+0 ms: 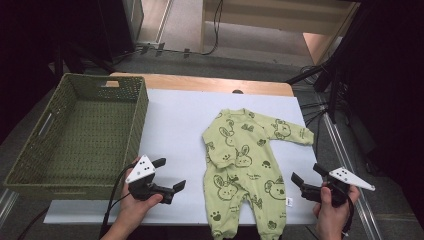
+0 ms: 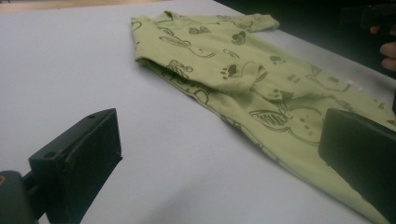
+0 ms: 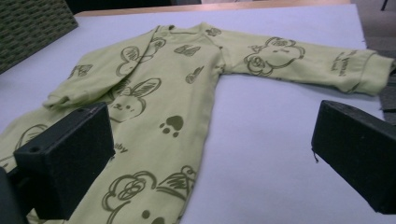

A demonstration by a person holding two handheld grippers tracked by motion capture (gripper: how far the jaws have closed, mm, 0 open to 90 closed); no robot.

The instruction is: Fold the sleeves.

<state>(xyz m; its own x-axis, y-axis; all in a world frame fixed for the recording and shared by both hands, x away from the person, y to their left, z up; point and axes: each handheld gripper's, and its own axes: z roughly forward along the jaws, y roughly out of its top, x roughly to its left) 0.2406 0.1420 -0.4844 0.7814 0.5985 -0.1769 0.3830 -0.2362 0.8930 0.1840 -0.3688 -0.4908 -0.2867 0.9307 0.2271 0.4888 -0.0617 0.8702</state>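
A light green baby romper (image 1: pixel 240 160) printed with dark animal drawings lies flat on the white table top (image 1: pixel 175 125). Its left sleeve is folded across the chest and its right sleeve (image 1: pixel 287 131) stretches out to the right. My left gripper (image 1: pixel 169 174) hovers open a little left of the romper's legs, held by a hand. My right gripper (image 1: pixel 307 175) hovers open just right of the romper's legs. In the left gripper view the romper (image 2: pixel 243 79) spreads ahead of the wide-apart jaws. In the right gripper view the romper (image 3: pixel 159 107) lies ahead and under the left jaw.
A large green woven basket (image 1: pixel 30 150) stands empty at the table's left side, close to my left gripper. A strip of bare wood (image 1: pixel 200 82) shows along the far table edge. Dark stands and cables (image 1: pixel 330 85) crowd the floor at the right.
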